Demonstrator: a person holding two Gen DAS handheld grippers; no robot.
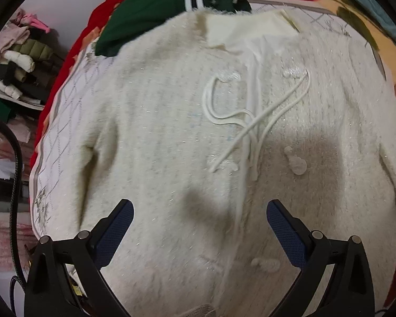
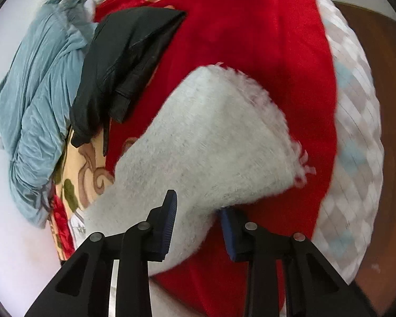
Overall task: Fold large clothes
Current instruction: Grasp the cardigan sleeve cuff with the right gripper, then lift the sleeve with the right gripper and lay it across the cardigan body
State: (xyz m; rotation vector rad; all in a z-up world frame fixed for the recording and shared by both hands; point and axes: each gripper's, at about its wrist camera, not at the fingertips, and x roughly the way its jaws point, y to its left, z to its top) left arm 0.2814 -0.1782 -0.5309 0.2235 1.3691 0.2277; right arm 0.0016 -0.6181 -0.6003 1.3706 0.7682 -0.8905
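A fluffy white sweater [image 1: 158, 132] lies spread flat, front up, with white cords [image 1: 237, 116] crossed over its chest and its lining showing at the neck. My left gripper [image 1: 200, 203] hovers just above the sweater's lower body, jaws wide open with nothing between them. In the right wrist view, the sweater's sleeve [image 2: 211, 132] stretches away over a red blanket [image 2: 250, 26]. My right gripper [image 2: 198, 203] has both blue pads against the near part of that sleeve, gripping it.
A dark green garment [image 1: 150, 8] lies past the sweater's collar. A black leather garment [image 2: 124, 60] and a grey-blue garment [image 2: 39, 79] lie beyond the sleeve. A white quilted cover [image 2: 356, 132] runs along the bed's edge. Folded clothes [image 1: 15, 60] are stacked at far left.
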